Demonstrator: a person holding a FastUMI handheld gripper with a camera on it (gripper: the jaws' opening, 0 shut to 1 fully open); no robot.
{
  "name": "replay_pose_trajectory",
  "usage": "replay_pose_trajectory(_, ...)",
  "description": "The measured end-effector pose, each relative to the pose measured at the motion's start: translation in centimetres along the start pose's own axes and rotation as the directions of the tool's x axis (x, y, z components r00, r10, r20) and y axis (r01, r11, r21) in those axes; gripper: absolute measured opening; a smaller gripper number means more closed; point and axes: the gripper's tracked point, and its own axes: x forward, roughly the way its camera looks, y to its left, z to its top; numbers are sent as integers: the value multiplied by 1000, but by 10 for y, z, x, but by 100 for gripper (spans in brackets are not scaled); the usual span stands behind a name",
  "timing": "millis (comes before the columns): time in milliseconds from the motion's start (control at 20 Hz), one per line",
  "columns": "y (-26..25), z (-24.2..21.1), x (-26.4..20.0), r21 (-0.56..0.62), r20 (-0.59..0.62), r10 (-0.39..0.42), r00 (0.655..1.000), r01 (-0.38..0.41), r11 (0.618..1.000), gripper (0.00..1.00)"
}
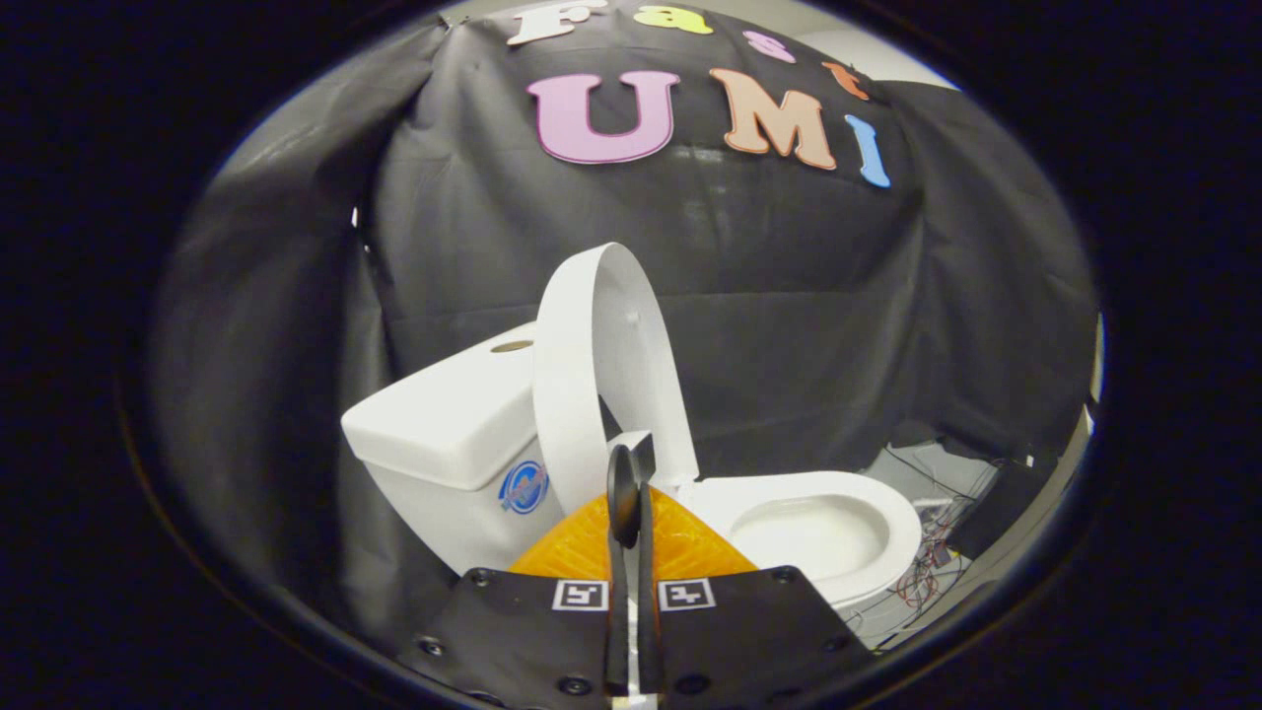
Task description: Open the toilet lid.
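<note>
Black cloth wall (789,325) behind a white toilet (828,532) — its lid (601,365) stands raised against the tank (444,424) (bowl exposed). The gripper (631,493) fingers sit closed together, empty, just before the lid's base.

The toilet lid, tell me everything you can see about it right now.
The toilet lid is a white, glossy, plastic-looking oval with a rounded rim. It stands raised, close to upright, seen nearly edge-on with its inner face turned toward the open bowl. It rises in front of the white tank, hinged low at the bowl's back. The gripper sits just before its lower edge, fingers closed together; whether they pinch or touch the lid cannot be told.
</note>
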Motion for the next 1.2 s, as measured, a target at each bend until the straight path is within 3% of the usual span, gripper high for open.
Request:
replay_pose_trajectory(450, 11, -1, 2, -1, 3, -14, 1000, 14, 1000, 5)
replay_pose_trajectory(550, 23, -6, 8, 25, -11, 16, 1000, -16, 1000, 4)
replay_pose_trajectory(750, 33, -12, 7, -24, -41, 91, 995, -92, 995, 47)
replay_pose_trajectory(900, 24, -11, 0, -53, -31, 100, 995, -101, 993, 77)
replay_pose_trajectory(950, 22, -10, -2, -50, -25, 103, 994, -104, 993, 82)
replay_pose_trajectory(1000, 21, -8, -5, -50, -19, 112, 994, -112, 992, 94)
replay_pose_trajectory(1200, 8, 1, -16, -27, 15, 127, 992, -126, 992, 100)
